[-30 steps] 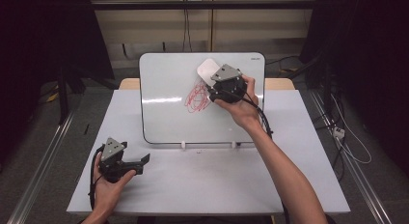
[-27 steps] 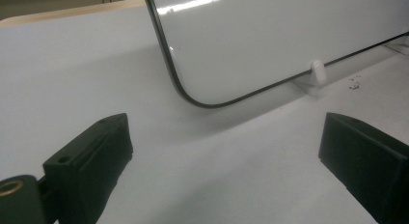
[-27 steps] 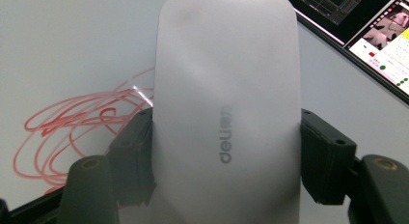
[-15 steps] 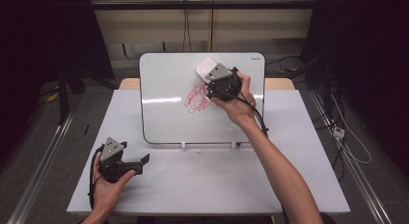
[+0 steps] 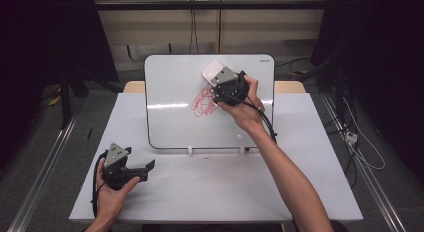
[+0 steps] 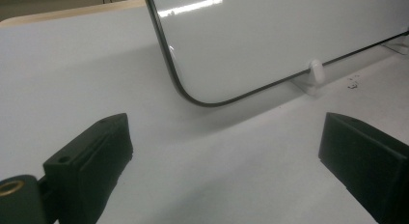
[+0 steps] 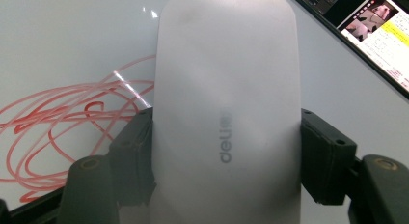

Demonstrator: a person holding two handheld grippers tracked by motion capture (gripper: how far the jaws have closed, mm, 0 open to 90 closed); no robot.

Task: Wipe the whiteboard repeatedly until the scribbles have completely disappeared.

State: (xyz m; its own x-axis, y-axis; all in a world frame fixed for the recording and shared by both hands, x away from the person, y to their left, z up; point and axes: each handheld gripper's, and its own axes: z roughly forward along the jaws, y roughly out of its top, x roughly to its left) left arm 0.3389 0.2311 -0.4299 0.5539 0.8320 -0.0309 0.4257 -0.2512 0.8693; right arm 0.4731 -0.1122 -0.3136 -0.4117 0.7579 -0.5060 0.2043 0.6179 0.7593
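A whiteboard [image 5: 170,117] stands tilted on the table, with a red scribble [image 5: 202,102] near its middle. My right gripper [image 5: 220,77] is shut on a white eraser [image 5: 213,70], held against the board just above the scribble. In the right gripper view both jaws clamp the eraser [image 7: 226,113] at its sides, and the red scribble [image 7: 58,132] lies to its left. My left gripper [image 5: 145,168] rests open on the table at the front left. Its jaws stand wide apart, facing the board's lower corner [image 6: 193,96], with nothing between them.
The white table [image 5: 310,157] has bare room in front of the board and to its right. Two small white clips [image 5: 190,151] hold the board's lower edge; one clip [image 6: 314,72] shows in the left gripper view. Cables hang behind the table.
The right gripper with the eraser has shifted slightly up and left on the board, above the scribble. The left gripper has stayed put.
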